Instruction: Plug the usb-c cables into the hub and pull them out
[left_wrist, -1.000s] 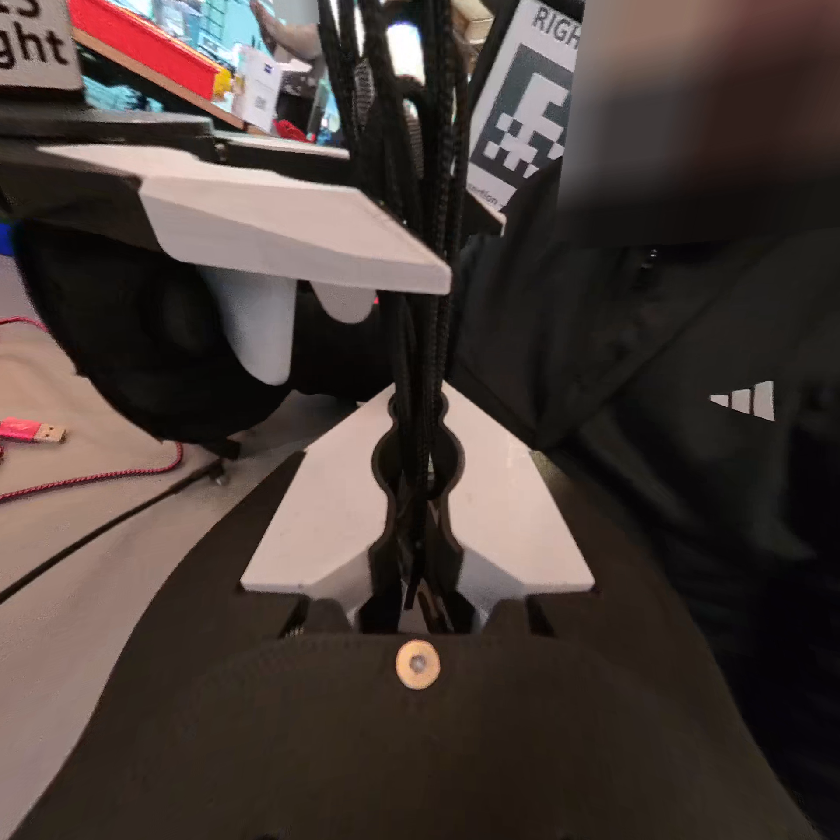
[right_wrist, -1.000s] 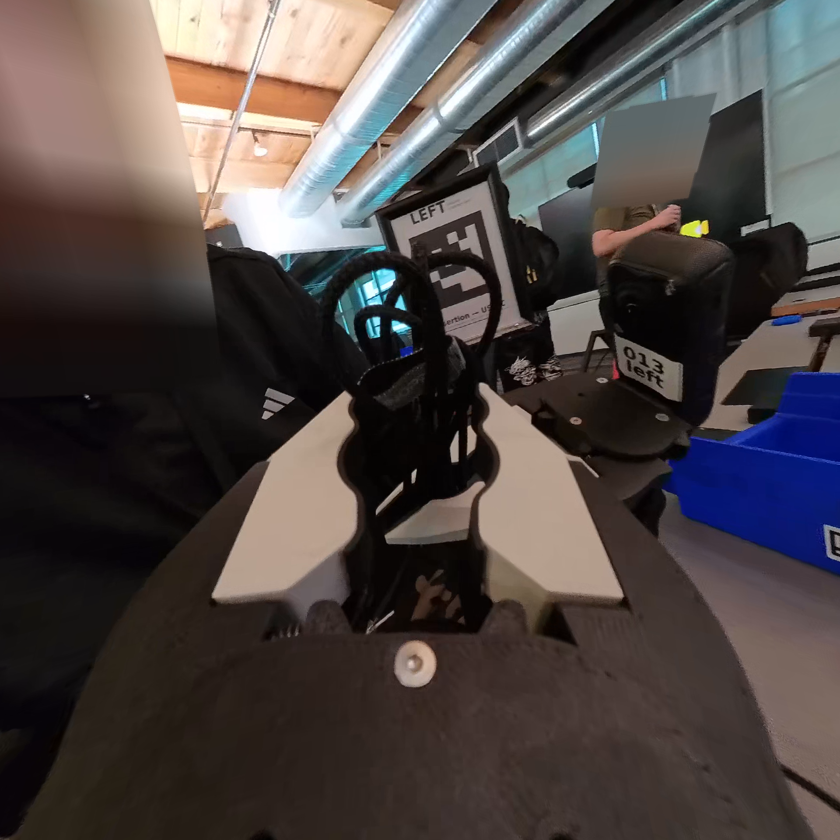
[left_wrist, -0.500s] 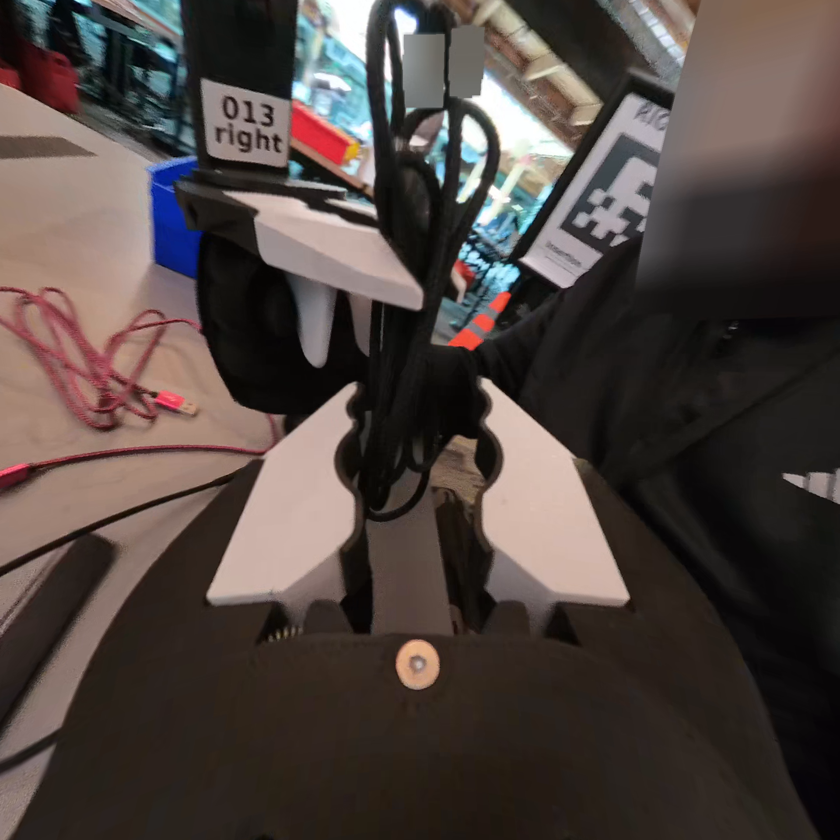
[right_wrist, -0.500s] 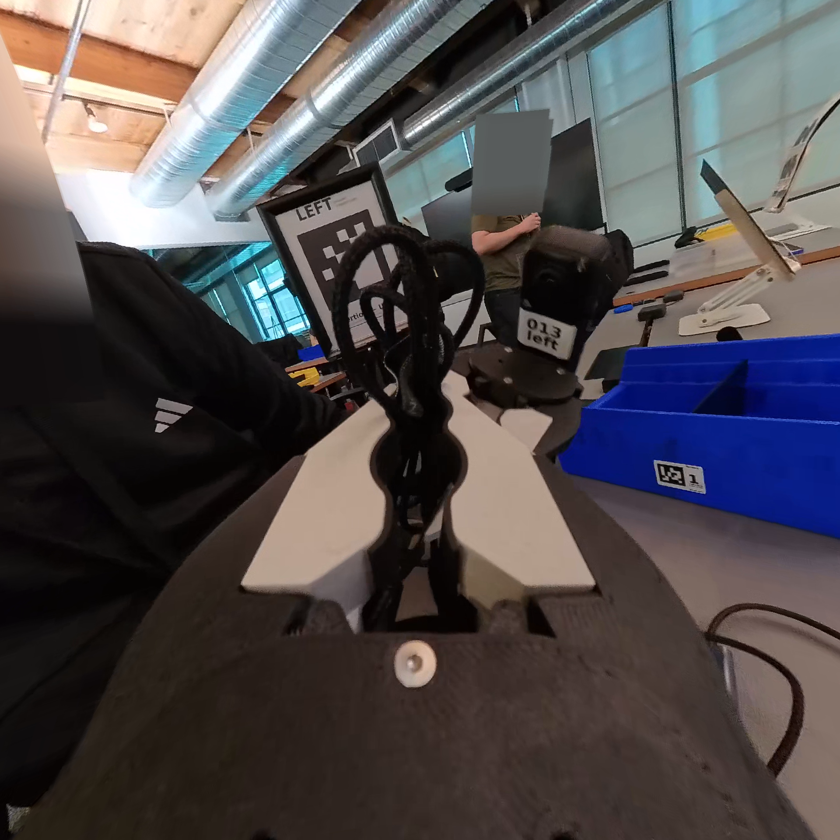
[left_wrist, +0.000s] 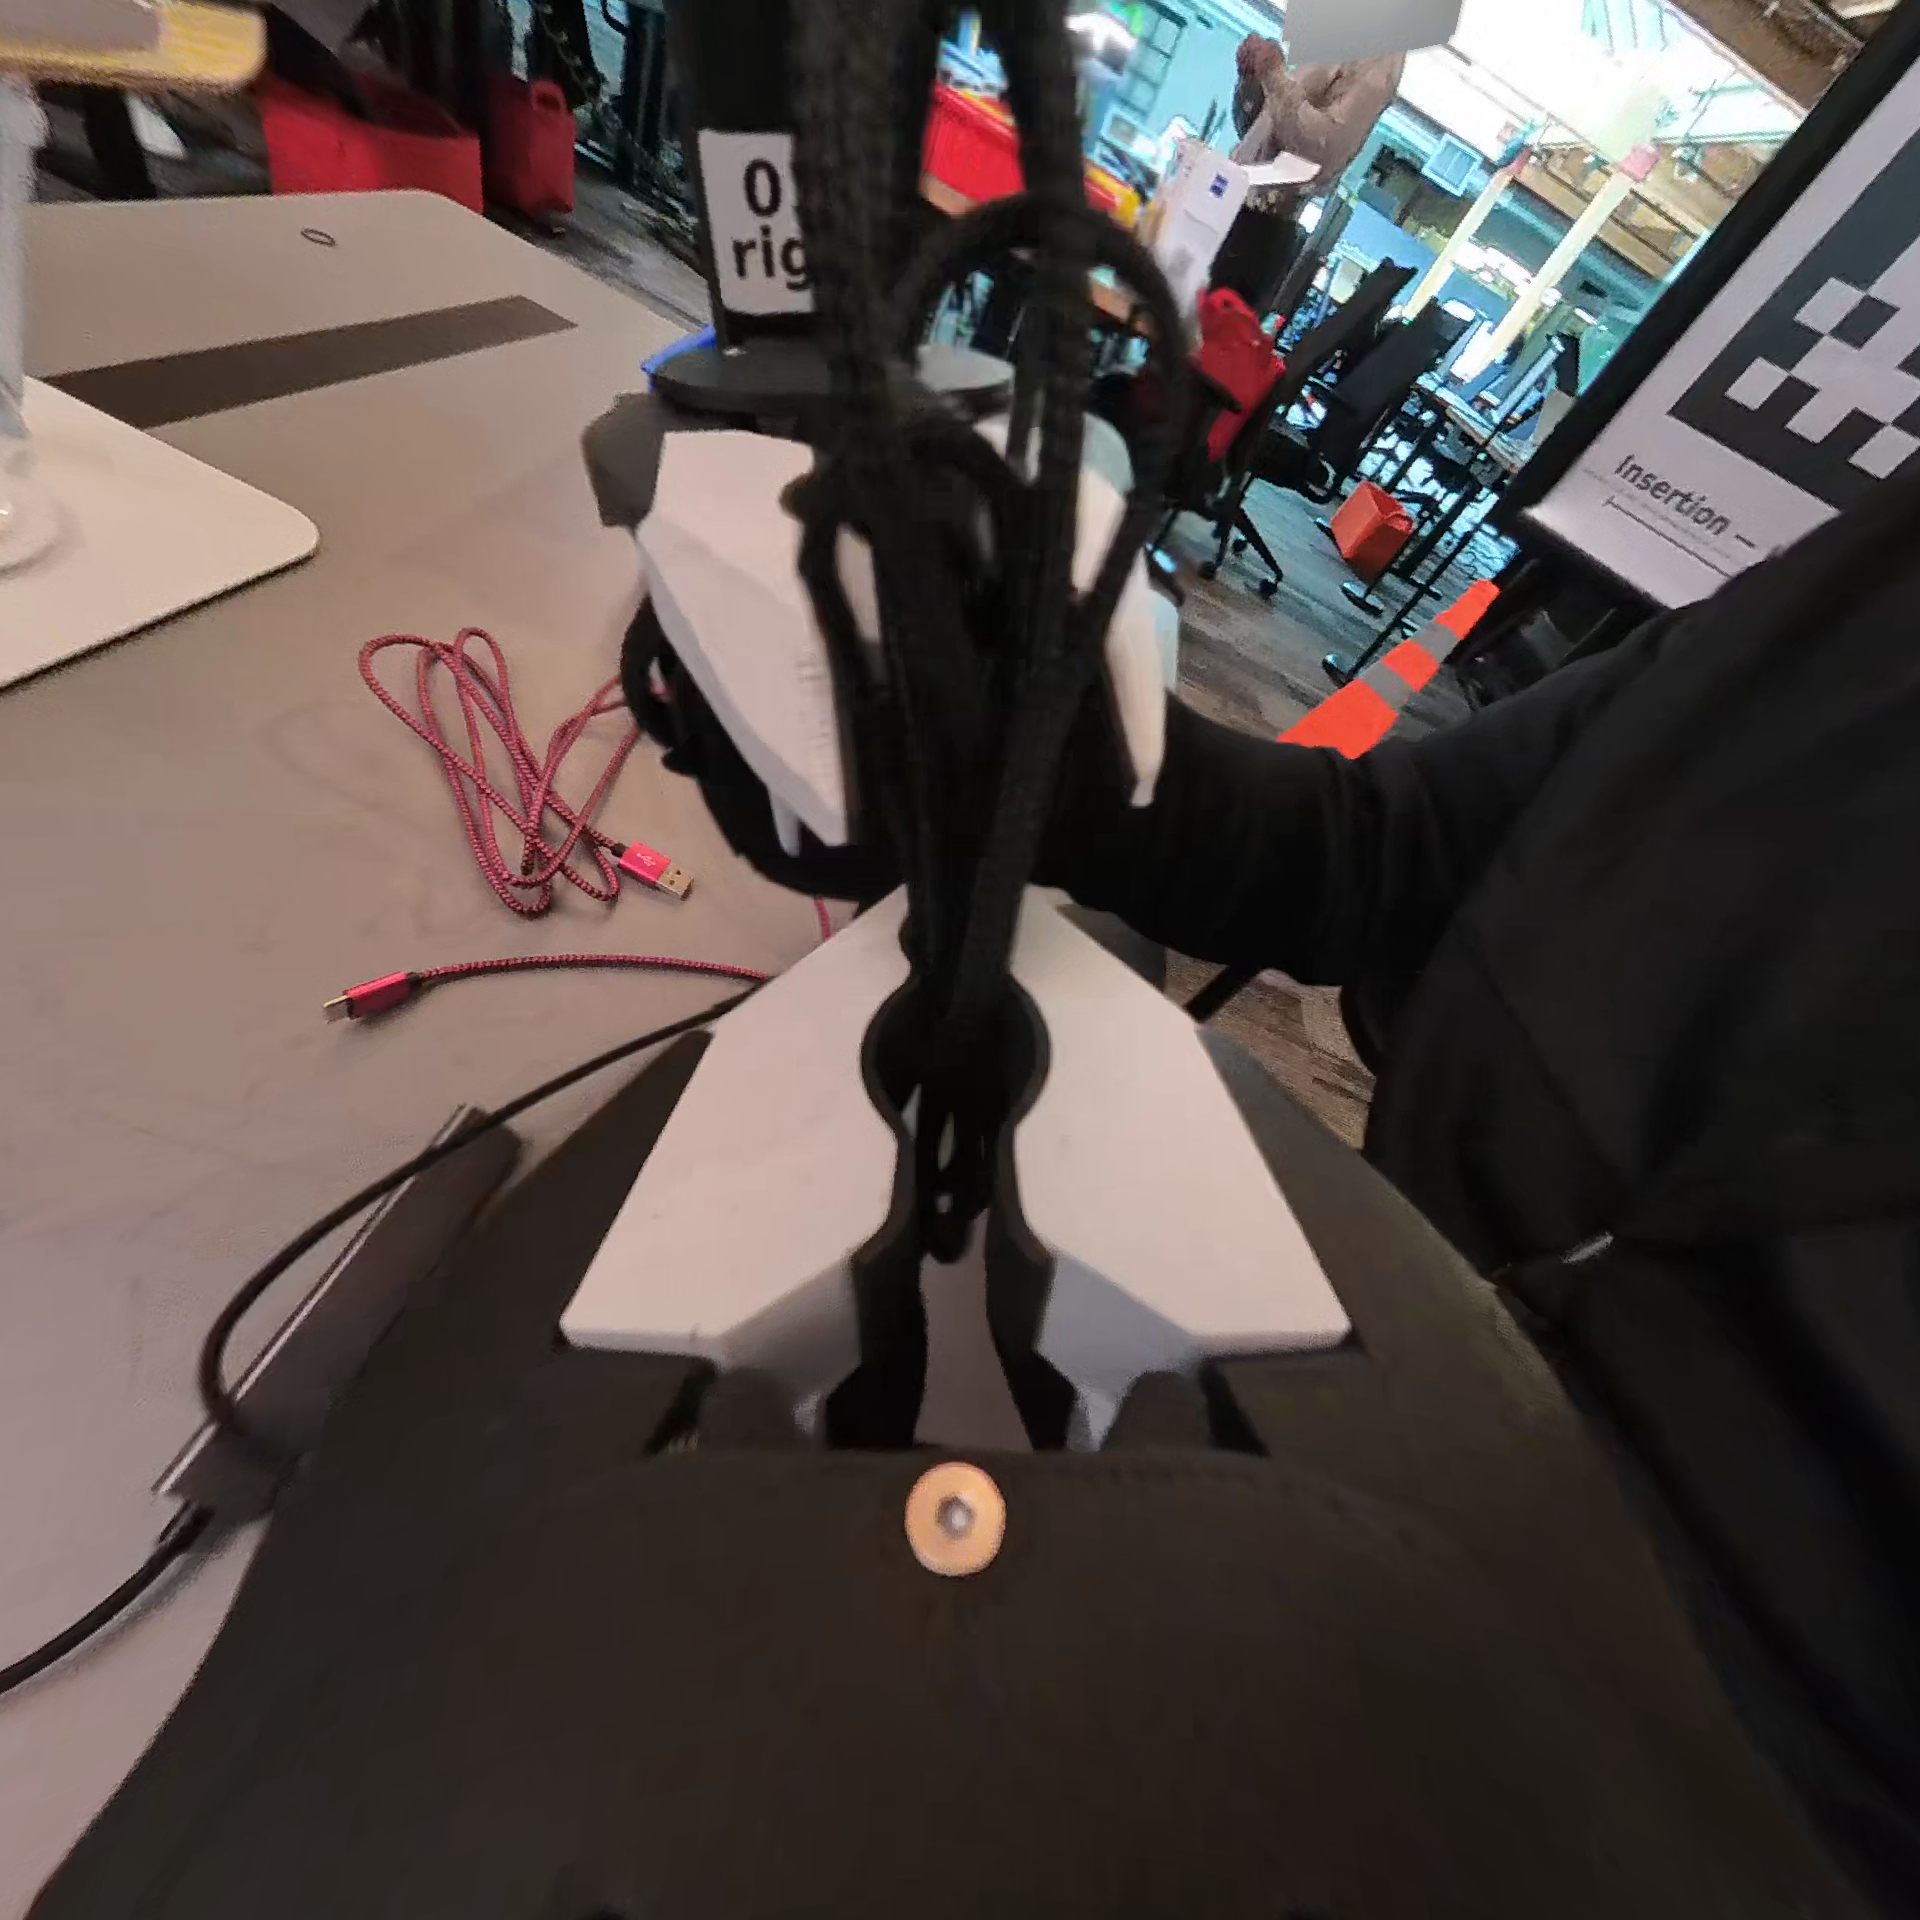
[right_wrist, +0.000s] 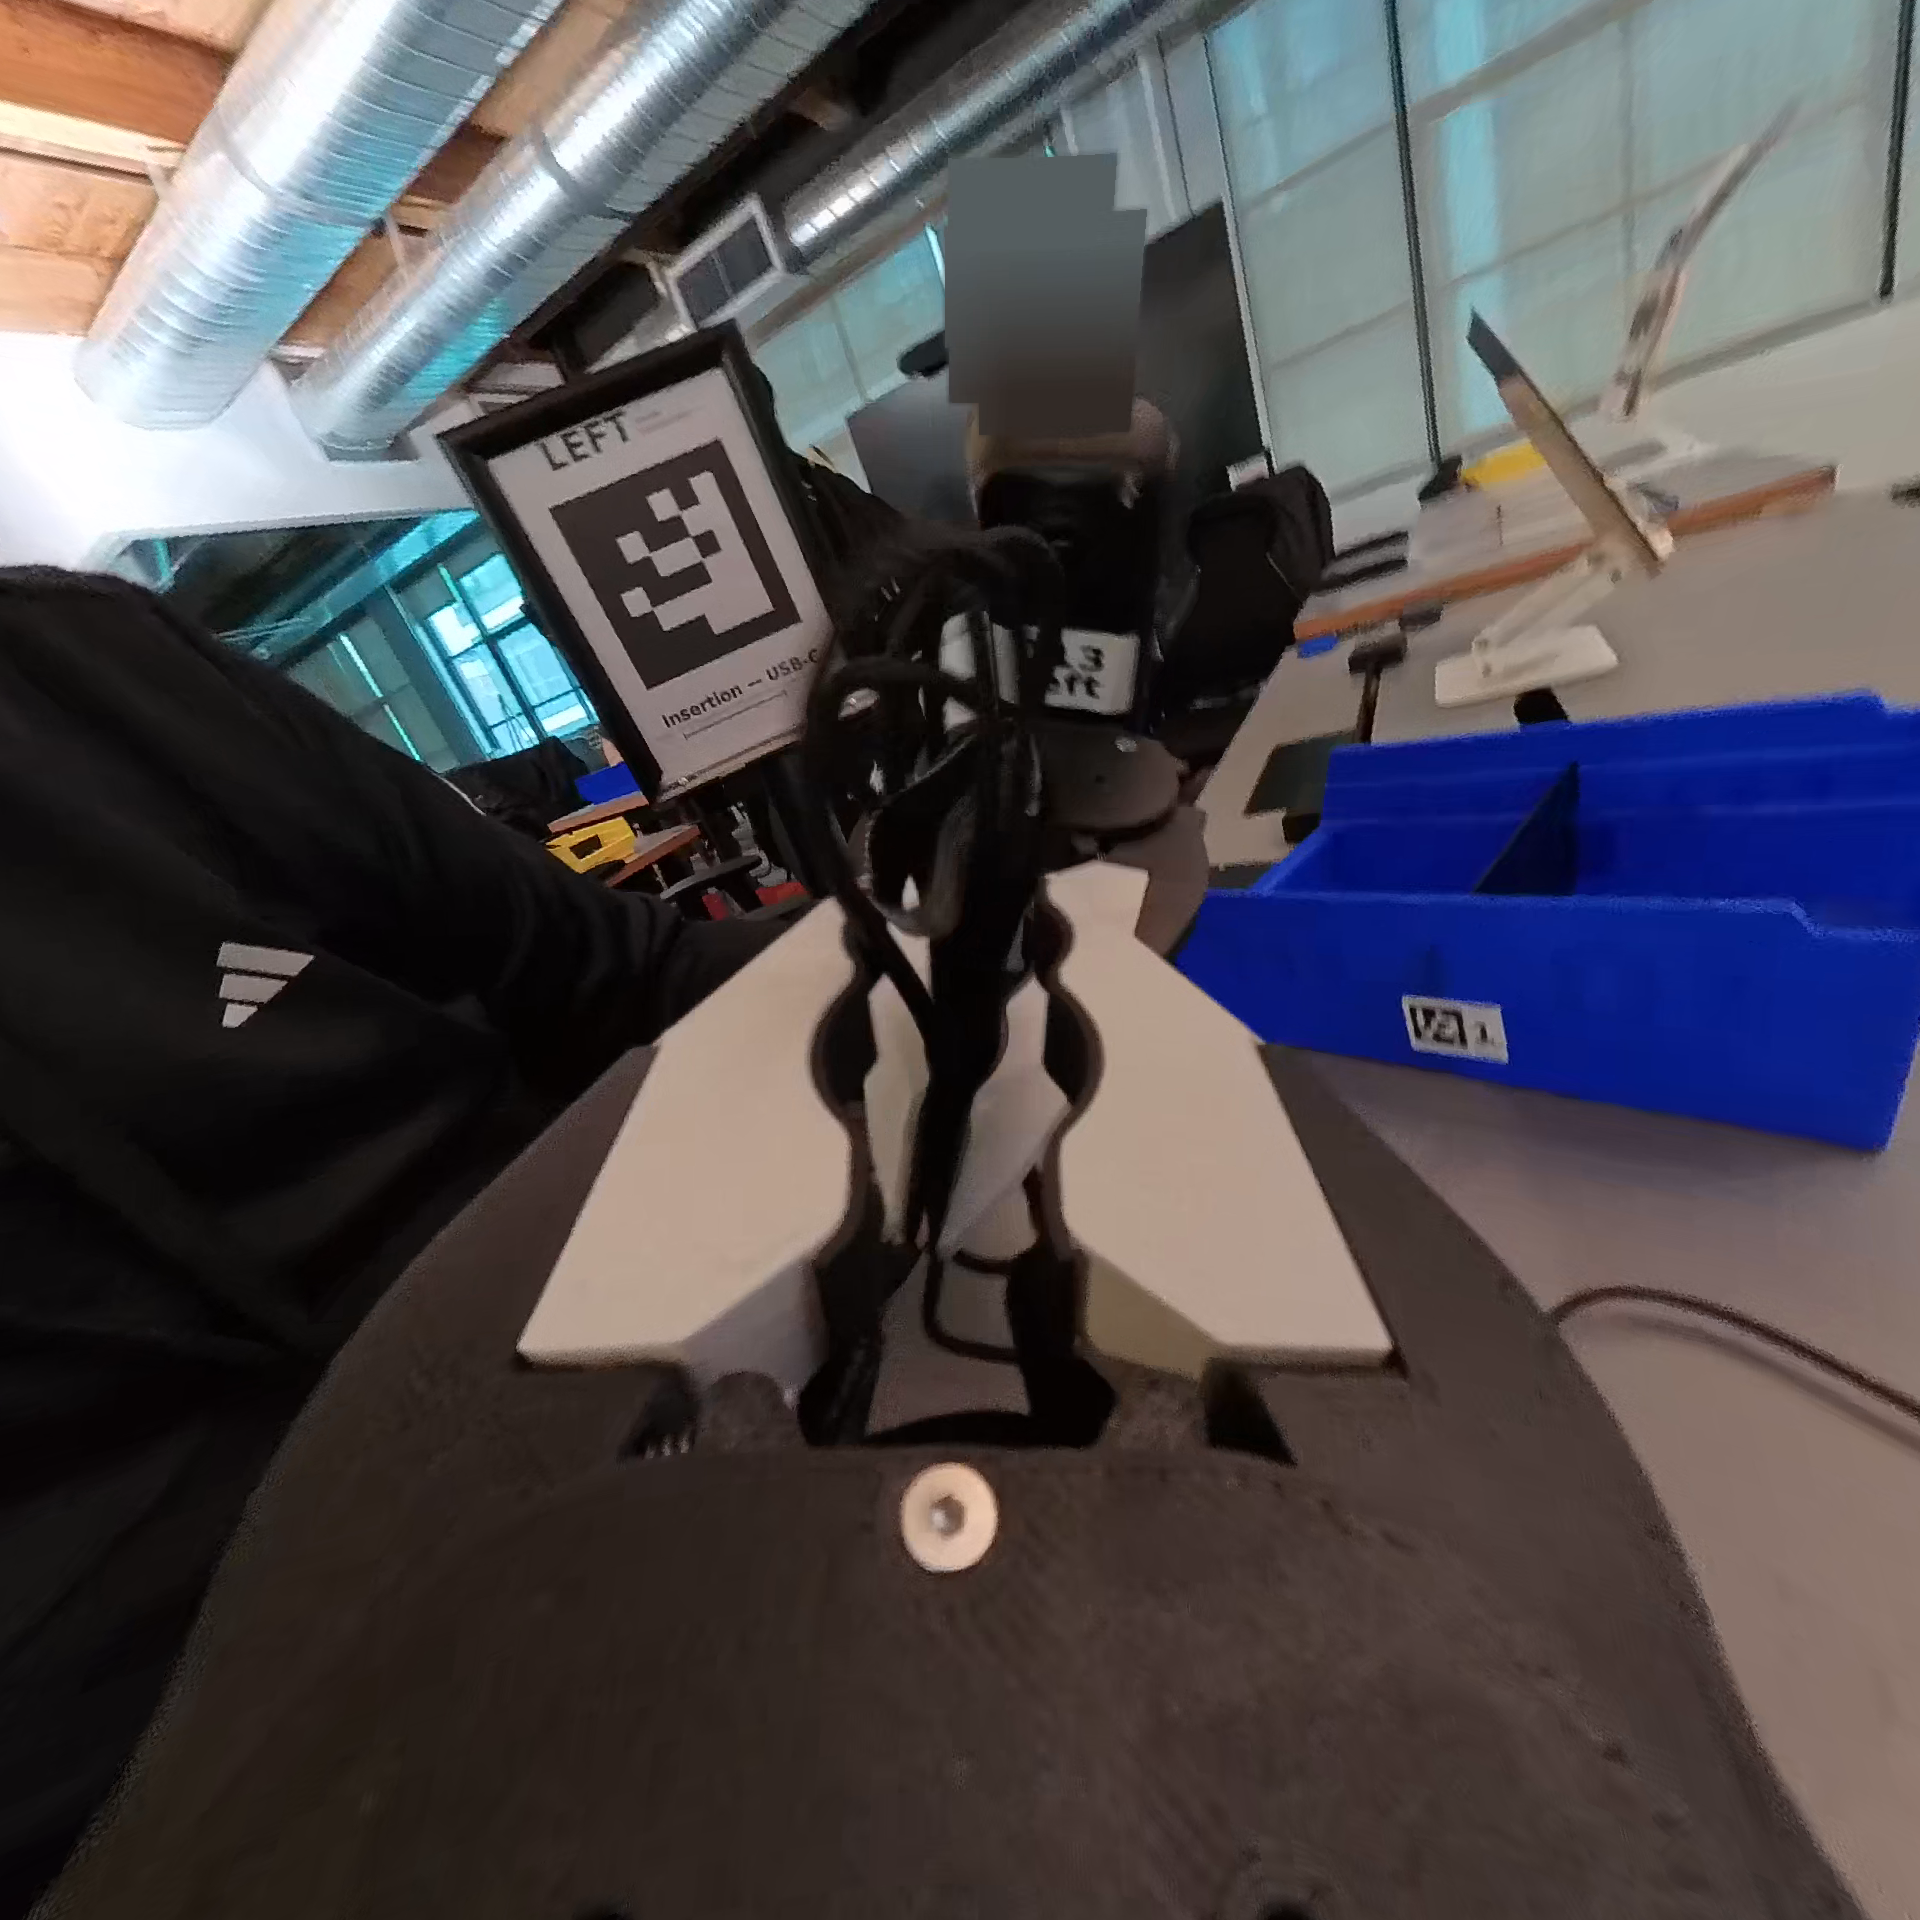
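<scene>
A bundle of black braided cable (left_wrist: 966, 644) hangs between my two grippers, above the table. My left gripper (left_wrist: 961, 920) is shut on its lower part, with the strands pinched between the white fingers (left_wrist: 790, 1122). My right gripper (right_wrist: 951, 914) is open: its fingers (right_wrist: 727, 1143) stand apart, and the cable strands (right_wrist: 956, 831) run loosely between them. In the left wrist view the right gripper's fingers (left_wrist: 748, 644) stand either side of the bundle. A red braided cable (left_wrist: 499, 758) lies on the table with both plugs free. A dark flat bar (left_wrist: 405, 1226) with a thin black lead lies by my left gripper.
A blue divided bin (right_wrist: 1610, 966) stands on the grey table to the right. A white stand base (left_wrist: 125, 540) sits at the far left. A framed marker board (right_wrist: 644, 561) stands behind. The person's black sleeve (left_wrist: 1351, 831) reaches across. A thin black cable (right_wrist: 1714, 1340) lies on the table. Left tips to right tips: about 6 cm.
My left gripper opened, then closed again on the black bundle. My right gripper closed on the bundle half a second ago and has since opened. Both views swung toward the table.
</scene>
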